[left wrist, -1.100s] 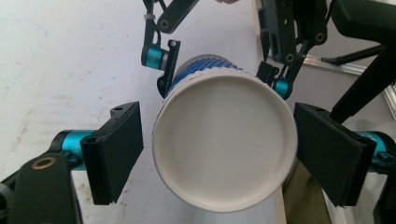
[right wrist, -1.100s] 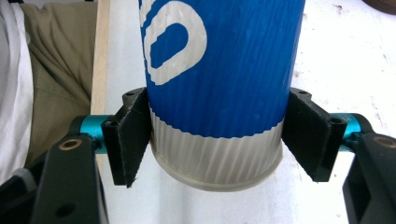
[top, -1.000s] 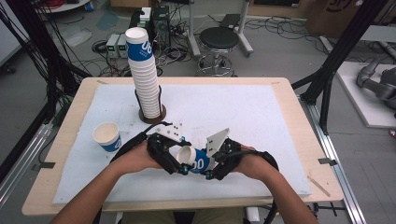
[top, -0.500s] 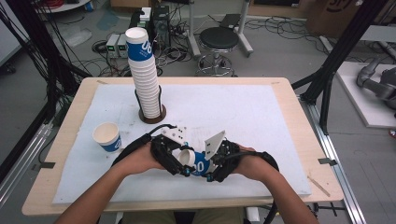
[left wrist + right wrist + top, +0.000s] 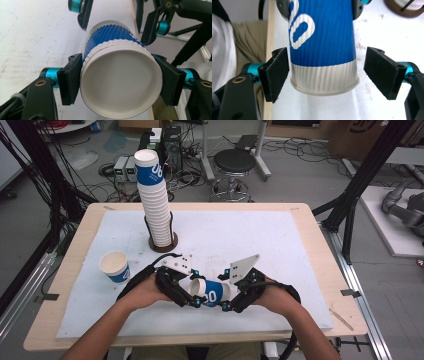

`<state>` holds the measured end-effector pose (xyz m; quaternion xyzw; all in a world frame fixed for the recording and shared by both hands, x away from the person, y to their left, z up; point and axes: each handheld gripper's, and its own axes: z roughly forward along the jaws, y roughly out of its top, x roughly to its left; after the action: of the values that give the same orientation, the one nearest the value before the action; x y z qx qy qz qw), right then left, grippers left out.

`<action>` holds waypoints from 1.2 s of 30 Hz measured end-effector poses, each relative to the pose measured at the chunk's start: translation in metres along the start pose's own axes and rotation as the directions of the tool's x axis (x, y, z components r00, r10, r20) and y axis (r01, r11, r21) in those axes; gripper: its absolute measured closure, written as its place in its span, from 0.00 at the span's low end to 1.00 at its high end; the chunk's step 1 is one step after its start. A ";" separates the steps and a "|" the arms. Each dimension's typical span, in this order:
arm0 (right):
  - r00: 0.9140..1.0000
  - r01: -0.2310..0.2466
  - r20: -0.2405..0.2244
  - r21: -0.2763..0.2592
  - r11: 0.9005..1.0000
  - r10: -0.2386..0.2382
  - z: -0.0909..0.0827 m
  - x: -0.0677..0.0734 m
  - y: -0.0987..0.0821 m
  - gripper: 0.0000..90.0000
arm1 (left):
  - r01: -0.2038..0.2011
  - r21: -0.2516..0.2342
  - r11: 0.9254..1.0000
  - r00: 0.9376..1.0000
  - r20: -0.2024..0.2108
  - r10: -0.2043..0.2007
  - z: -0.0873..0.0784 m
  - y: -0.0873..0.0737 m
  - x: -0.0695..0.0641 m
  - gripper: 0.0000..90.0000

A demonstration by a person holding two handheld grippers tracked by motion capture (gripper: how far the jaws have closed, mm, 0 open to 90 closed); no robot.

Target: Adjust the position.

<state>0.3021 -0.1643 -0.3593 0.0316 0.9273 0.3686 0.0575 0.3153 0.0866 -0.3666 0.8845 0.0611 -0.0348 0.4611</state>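
A: Figure, high view. What sits between the two grippers?

B: A paper cup (image 5: 210,292), held on its side just above the surface (image 5: 280,250). The left gripper (image 5: 192,295) is clamped on the rim end; in the left gripper view its pads (image 5: 71,80) press on either side of the open mouth (image 5: 121,86). The right gripper (image 5: 227,304) has just been opening: in the right gripper view its pads (image 5: 277,72) stand apart from the base of the cup (image 5: 324,50), with a gap on each side, so the cup lies between them but is not gripped there.

A: How does it look?

B: A blue ribbed sleeve with white numerals, a white rolled rim, a white band at the base, and a plain white inside. It appears empty.

A: How will it handle?

B: Light, I judge, and thin-walled. The wall should give under a hard squeeze, and the ribbing should lend some friction. The rolled rim is the stiffest part, so a hold just behind the rim, where the left gripper has it, looks sound; the base ring is the other firm spot. A pinch at mid-wall would likely dent it.

A: And beyond the grippers?

B: A tall stack (image 5: 152,200) of like cups stands in a holder (image 5: 163,241) ahead of the left gripper. One loose cup (image 5: 115,266) stands upright out to that gripper's left, well apart from it.
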 end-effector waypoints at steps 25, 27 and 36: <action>0.982 -0.145 0.071 -0.312 0.939 0.175 -0.024 -0.001 -0.029 0.23 | 0.067 -0.308 0.949 0.996 -0.031 -0.081 -0.019 -0.044 0.005 0.32; 0.979 -0.159 0.068 -0.327 0.931 0.191 -0.024 0.000 -0.032 0.23 | 0.073 -0.332 0.941 0.996 -0.028 -0.087 -0.019 -0.047 0.005 0.32; 0.966 -0.201 0.076 -0.375 0.905 0.246 -0.020 0.003 -0.045 0.23 | 0.086 -0.399 0.913 0.995 -0.013 -0.099 -0.022 -0.059 0.005 0.32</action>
<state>0.2959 -0.2103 -0.3755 0.1488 0.8278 0.5356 0.0759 0.3125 0.1381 -0.4022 0.7690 0.1161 -0.0289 0.6280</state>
